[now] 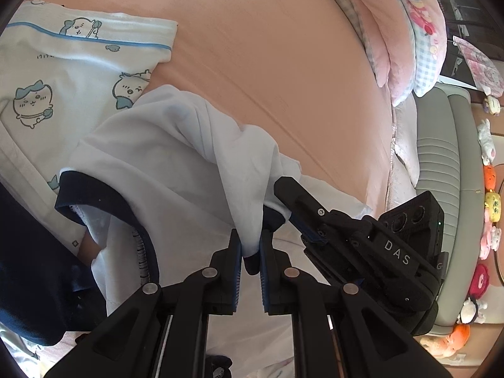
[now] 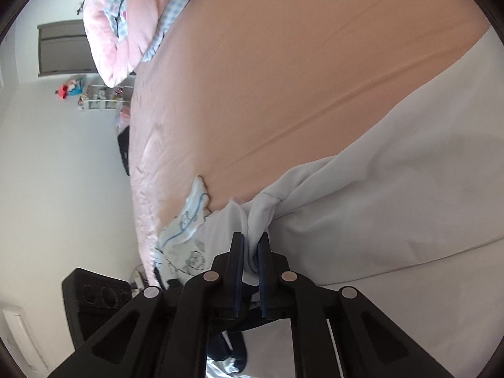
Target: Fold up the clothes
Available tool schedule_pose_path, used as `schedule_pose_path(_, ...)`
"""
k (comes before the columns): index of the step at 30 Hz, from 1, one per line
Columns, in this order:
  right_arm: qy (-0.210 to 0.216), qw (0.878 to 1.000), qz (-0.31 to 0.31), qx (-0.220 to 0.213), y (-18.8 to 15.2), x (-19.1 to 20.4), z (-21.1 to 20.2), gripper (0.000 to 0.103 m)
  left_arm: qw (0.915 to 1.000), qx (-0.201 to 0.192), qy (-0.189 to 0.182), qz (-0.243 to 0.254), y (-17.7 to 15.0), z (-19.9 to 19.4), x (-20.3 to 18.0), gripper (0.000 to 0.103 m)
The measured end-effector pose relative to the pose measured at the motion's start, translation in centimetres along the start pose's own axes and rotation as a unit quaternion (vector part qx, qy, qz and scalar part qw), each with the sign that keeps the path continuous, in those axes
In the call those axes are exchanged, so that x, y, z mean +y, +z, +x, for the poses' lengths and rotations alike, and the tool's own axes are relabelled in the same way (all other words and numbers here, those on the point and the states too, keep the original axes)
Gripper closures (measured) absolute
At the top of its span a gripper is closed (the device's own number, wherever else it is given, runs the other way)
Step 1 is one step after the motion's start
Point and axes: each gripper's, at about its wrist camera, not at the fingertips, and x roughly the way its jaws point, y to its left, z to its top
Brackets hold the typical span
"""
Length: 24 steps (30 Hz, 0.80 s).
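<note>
While both claws pinch the white navy-trimmed shirt (image 1: 163, 163) side by side, left claw (image 1: 250, 252) beside right claw (image 2: 251, 252), its body trails leftward across the bed (image 1: 267, 63).

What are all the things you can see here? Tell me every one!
shirt: one, white with navy trim, bunched on the bed, pinched by both grippers
printed garment: one, white with blue cartoon animals, on the bed beyond the shirt
bed sheet: one, peach, under the clothes
quilt: one, pink with blue checks, heaped at the bed's far end
plush toys: several, mixed colours, past the bed edge
shelf: one, white, by the wall
left gripper: black, shut on a shirt fold
right gripper: black, shut on a shirt fold
</note>
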Motion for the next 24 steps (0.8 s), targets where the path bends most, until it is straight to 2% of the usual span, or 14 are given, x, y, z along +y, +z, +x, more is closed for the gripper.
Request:
schedule_pose_path(3,-0.016,1.0,-0.014,-0.008,0.2,0.3,-0.4,0.097,0.9999,0.003,-0.005,-0.015,1.8,2.6,-1.4,0.094)
schedule_pose_path(7,-0.063,0.996,-0.04,-0.041,1.2,0.4,-1.9,0.097,0.9998,0.006,0.002,-0.02,0.5,2.0,0.0,0.094)
schedule_pose_path(10,-0.06,0.996,-0.033,-0.051,1.7,-0.3,-3.2,0.097,0.9997,0.009,0.004,-0.024,-0.3,1.6,1.0,0.094)
schedule_pose_path(13,-0.049,0.997,-0.044,-0.03,1.3,-0.8,-3.8,0.096,0.999,0.019,-0.011,-0.038,-0.7,2.1,1.6,0.094)
schedule_pose_path(15,-0.052,0.997,-0.051,-0.007,0.9,-1.0,-3.2,0.094,0.9993,0.012,-0.007,-0.036,-0.7,1.7,1.4,0.094)
schedule_pose_path(16,-0.052,0.997,-0.056,0.003,0.7,-1.1,-2.8,0.092,0.9994,0.007,-0.003,-0.032,-0.7,1.4,1.3,0.094)
schedule_pose_path(17,-0.052,0.997,-0.059,0.011,0.4,-1.3,-2.5,0.085,0.9996,0.001,0.002,-0.029,-0.8,1.1,1.1,0.094)
schedule_pose_path(18,-0.05,0.997,-0.06,0.014,0.1,-1.4,-2.2,0.071,0.9996,-0.004,0.007,-0.026,-0.8,0.7,0.9,0.094)
schedule_pose_path(20,-0.039,0.998,-0.054,0.02,-0.2,-1.6,-1.6,0.056,0.9996,-0.015,0.016,-0.019,-0.8,0.1,0.5,0.094)
schedule_pose_path(22,-0.033,0.998,-0.05,0.024,-0.5,-1.6,-1.3,0.054,0.9993,-0.026,0.025,-0.012,-0.8,-0.6,0.1,0.093)
schedule_pose_path(24,-0.045,0.997,-0.064,0.025,-0.7,-1.2,-1.1,0.053,0.9987,-0.036,0.034,-0.005,-0.8,-1.2,-0.2,0.088)
